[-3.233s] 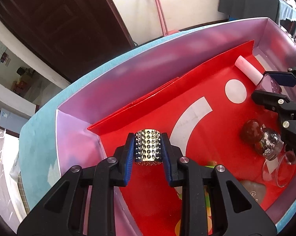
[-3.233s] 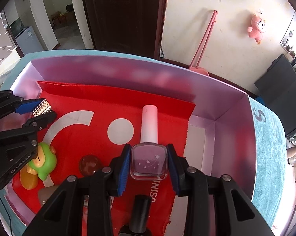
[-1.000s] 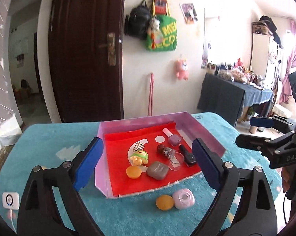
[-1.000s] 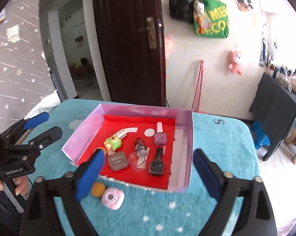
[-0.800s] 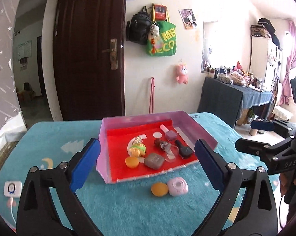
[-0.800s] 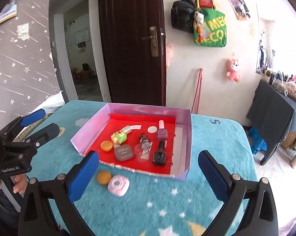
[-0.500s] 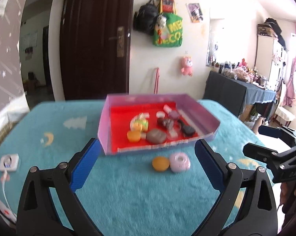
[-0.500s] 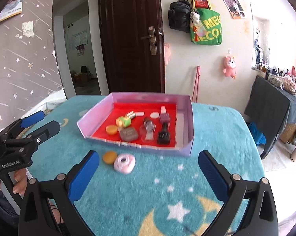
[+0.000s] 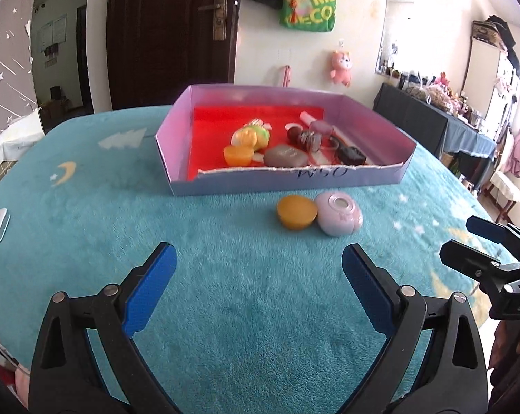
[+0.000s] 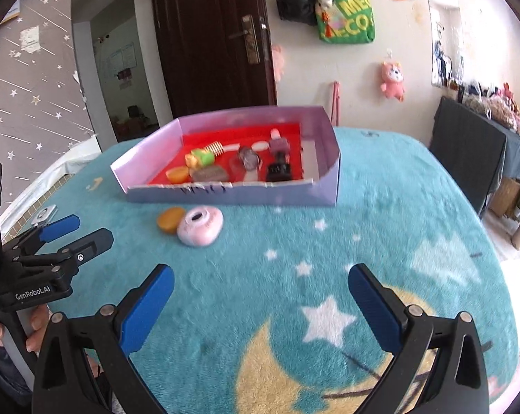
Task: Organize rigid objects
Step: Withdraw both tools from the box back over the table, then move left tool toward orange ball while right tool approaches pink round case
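**Both claws spread wide and empty above the blanket; 2 items outside the box**

The left gripper (image 9: pixel 256 276) is seen with its jaws spread wide. Its blue pads (image 9: pixel 149 289) are set far apart, and nothing is held or touched between them; only the teal blanket (image 9: pixel 225 310) is seen in the gap. Its jaws have just been opening a little further, with no object between them.

The right gripper (image 10: pixel 260 296) is likewise seen with jaws spread wide and empty, its blue pads (image 10: pixel 146 310) apart over the moon and star pattern of the blanket. It is also seen from the left view at the right edge (image 9: pixel 480 245), clear of all objects.

The lilac box (image 9: pixel 287 181) with a red lining is found on the blanket, well ahead of both claws. Inside it are noted a green and yellow toy (image 9: pixel 251 136), an orange piece (image 9: pixel 238 155), a grey pebble-shaped case (image 9: pixel 285 155), a dark nail polish bottle (image 9: pixel 351 154) and a lilac nail polish bottle (image 10: pixel 278 143).

2 items are found outside the box, just in front of its near wall: an orange disc (image 9: pixel 297 212) and a pink round case (image 9: pixel 337 217), touching each other. Both lie apart from either claw.
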`<state>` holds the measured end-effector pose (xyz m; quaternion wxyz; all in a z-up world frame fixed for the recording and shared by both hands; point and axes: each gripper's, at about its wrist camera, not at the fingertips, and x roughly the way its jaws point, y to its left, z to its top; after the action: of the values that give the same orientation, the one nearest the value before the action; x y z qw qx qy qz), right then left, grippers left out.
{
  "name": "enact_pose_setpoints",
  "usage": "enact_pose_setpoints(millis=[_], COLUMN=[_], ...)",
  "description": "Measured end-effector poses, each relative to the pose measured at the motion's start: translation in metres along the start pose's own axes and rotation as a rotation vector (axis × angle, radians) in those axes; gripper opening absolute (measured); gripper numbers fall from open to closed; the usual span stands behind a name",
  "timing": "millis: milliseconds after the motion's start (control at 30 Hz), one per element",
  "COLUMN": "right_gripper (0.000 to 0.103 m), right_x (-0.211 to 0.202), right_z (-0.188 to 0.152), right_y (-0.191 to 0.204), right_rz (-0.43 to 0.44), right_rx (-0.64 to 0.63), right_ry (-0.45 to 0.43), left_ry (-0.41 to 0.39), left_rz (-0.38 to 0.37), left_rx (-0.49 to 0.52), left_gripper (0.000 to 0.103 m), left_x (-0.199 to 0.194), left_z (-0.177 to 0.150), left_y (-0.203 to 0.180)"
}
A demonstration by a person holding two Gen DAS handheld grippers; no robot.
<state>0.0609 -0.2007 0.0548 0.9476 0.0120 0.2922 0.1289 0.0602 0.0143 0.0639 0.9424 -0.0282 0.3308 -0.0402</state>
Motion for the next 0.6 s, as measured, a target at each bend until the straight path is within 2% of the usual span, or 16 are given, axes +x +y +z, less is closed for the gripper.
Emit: enact_pose_setpoints(millis=[267,600], right_gripper=[0.103,0.103], right_x=[0.02,0.057], right_z=[-0.006,0.016], right_y=[-0.003,0.017], right_rz=[0.009,0.052], right_rx=[0.02,-0.02], right_ry=[0.048,0.13], left_ry=[0.035,0.063], left_rz=[0.001,0.009], left_rx=[0.006,0.019], left_gripper=[0.098,0.098], left_x=[0.013,0.024], left_z=[0.003,0.02], left_y=[0.003,0.023])
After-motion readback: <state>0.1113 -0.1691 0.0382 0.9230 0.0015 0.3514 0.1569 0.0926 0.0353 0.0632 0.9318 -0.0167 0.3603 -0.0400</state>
